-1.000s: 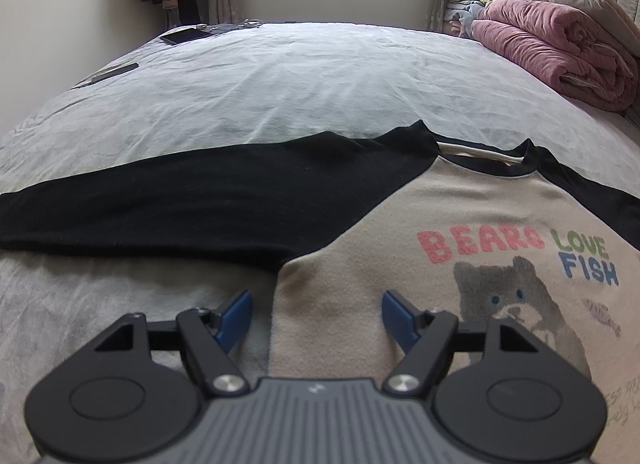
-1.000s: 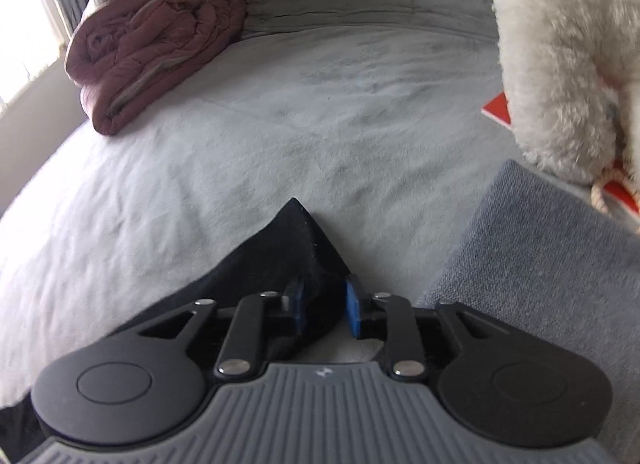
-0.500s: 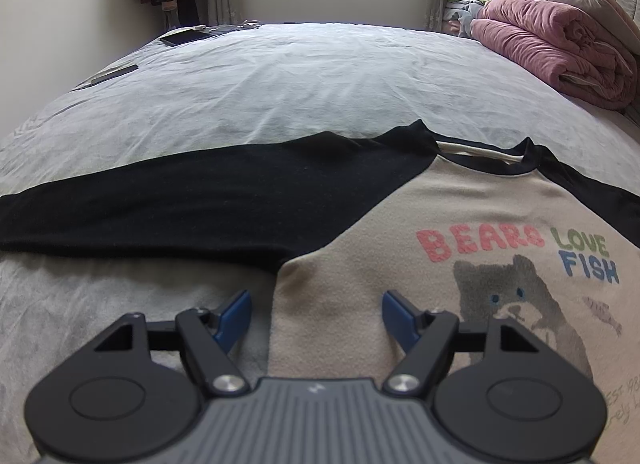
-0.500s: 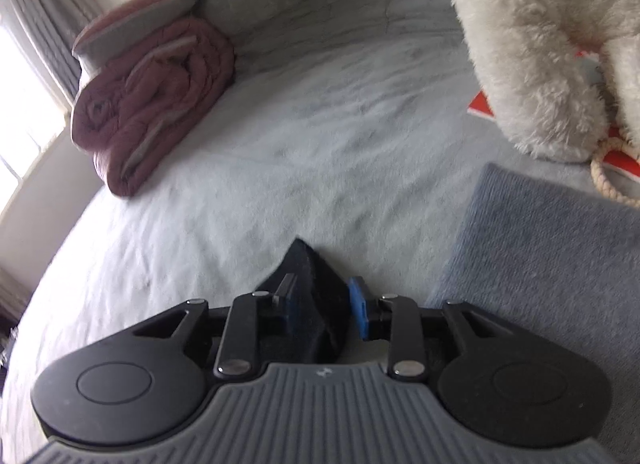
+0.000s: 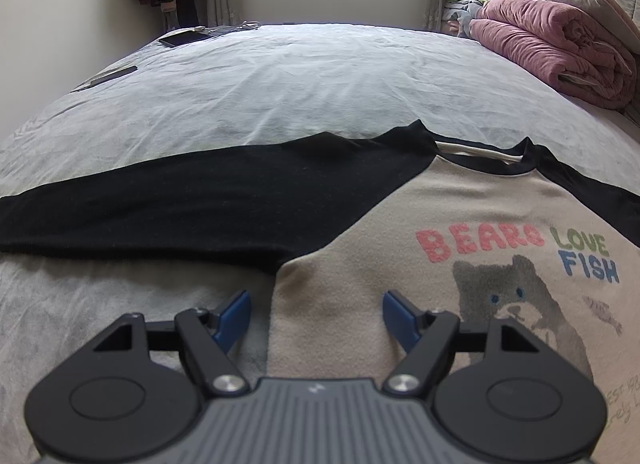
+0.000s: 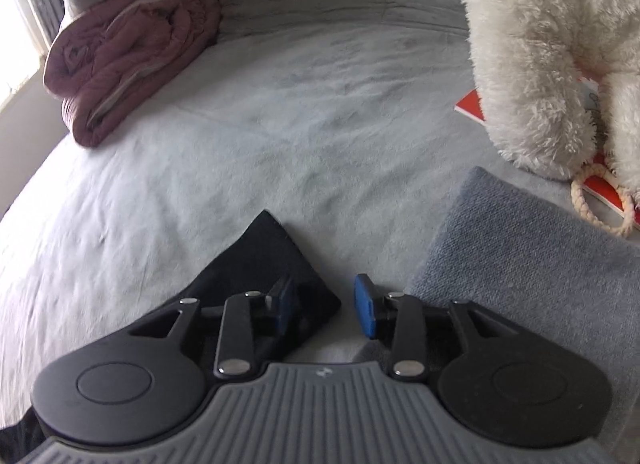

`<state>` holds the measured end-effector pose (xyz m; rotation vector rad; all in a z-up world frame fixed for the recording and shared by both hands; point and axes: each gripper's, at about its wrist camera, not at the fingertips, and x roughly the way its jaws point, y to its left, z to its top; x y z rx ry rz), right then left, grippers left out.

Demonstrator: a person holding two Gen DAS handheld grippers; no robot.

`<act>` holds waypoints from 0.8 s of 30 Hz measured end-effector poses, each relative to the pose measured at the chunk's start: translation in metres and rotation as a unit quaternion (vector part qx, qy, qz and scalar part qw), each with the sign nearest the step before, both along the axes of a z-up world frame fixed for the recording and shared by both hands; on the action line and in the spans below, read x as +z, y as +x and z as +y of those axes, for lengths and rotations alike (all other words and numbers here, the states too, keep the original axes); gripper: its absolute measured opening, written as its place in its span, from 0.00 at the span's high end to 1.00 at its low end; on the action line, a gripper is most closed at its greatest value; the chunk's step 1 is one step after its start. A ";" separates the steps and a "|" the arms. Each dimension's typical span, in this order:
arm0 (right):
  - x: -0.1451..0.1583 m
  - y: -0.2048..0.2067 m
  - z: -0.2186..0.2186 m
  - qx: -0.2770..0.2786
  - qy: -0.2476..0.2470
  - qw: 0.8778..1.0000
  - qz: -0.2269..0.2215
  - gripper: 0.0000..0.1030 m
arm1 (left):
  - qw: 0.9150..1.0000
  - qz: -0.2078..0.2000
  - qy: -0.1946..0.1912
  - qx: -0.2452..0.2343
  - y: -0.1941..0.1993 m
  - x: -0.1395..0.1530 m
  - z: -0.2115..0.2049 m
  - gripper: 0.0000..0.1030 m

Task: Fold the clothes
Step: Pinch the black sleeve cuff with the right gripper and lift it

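A beige shirt (image 5: 360,264) with black sleeves and a bear print lies flat on the grey bed. Its left black sleeve (image 5: 180,200) stretches out to the left. My left gripper (image 5: 316,316) hovers open over the shirt's left side seam, nothing between its blue pads. In the right wrist view the cuff end of the other black sleeve (image 6: 264,260) lies on the sheet. My right gripper (image 6: 326,304) is just over it and its jaws are opening. The left pad sits over the black cloth; the right pad (image 6: 364,304) stands clear of it.
A rolled pink quilt (image 5: 560,48) lies at the bed's far right, seen also as the pink quilt (image 6: 128,52) by the headboard. A folded grey-blue garment (image 6: 532,256) lies right of my right gripper, a white fluffy item (image 6: 536,48) and an orange-red book (image 6: 472,106) beyond. Phones (image 5: 184,37) lie far left.
My right gripper's jaws have spread apart and let go of the black sleeve end, which now lies on the sheet. The left gripper and shirt have not moved.
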<state>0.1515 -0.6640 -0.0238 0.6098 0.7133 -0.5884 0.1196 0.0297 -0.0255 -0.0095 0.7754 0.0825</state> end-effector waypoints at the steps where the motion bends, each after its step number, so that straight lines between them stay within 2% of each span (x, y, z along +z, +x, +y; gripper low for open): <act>1: -0.001 0.000 0.000 0.003 0.005 1.000 -0.005 0.54 | 1.000 0.000 0.001 0.000 0.000 0.000 0.000 0.27; 5: -0.007 0.000 -0.003 0.010 0.029 0.999 -0.036 0.53 | 1.000 -0.002 0.004 -0.001 0.000 0.000 -0.001 0.27; 7: -0.007 -0.002 -0.008 0.006 0.051 0.997 -0.059 0.56 | 1.000 -0.002 0.004 -0.002 0.000 0.000 -0.001 0.27; 8: -0.007 -0.005 -0.011 0.001 0.066 0.995 -0.075 0.61 | 1.000 -0.001 0.003 -0.001 0.000 0.000 -0.001 0.27; 9: -0.007 -0.007 -0.014 -0.004 0.080 0.993 -0.091 0.71 | 1.000 -0.003 0.003 -0.002 0.000 0.000 -0.002 0.27; 11: -0.007 -0.008 -0.014 -0.007 0.087 0.992 -0.093 0.84 | 1.000 -0.007 0.003 -0.003 0.001 0.002 -0.003 0.27; 14: -0.004 -0.005 -0.008 -0.010 0.066 0.995 -0.080 0.87 | 0.999 -0.026 0.011 -0.019 -0.003 0.007 -0.010 0.28; 16: 0.003 -0.004 -0.003 -0.008 0.051 0.995 -0.087 0.87 | 0.999 -0.035 0.012 -0.028 -0.005 0.011 -0.015 0.28; 20: 0.024 0.000 0.016 0.021 0.012 0.994 -0.110 0.87 | 0.999 -0.029 0.010 -0.028 -0.004 0.010 -0.015 0.28; 24: 0.041 0.007 0.044 0.058 -0.027 0.991 -0.115 0.87 | 0.999 -0.025 0.008 -0.020 -0.002 0.009 -0.011 0.28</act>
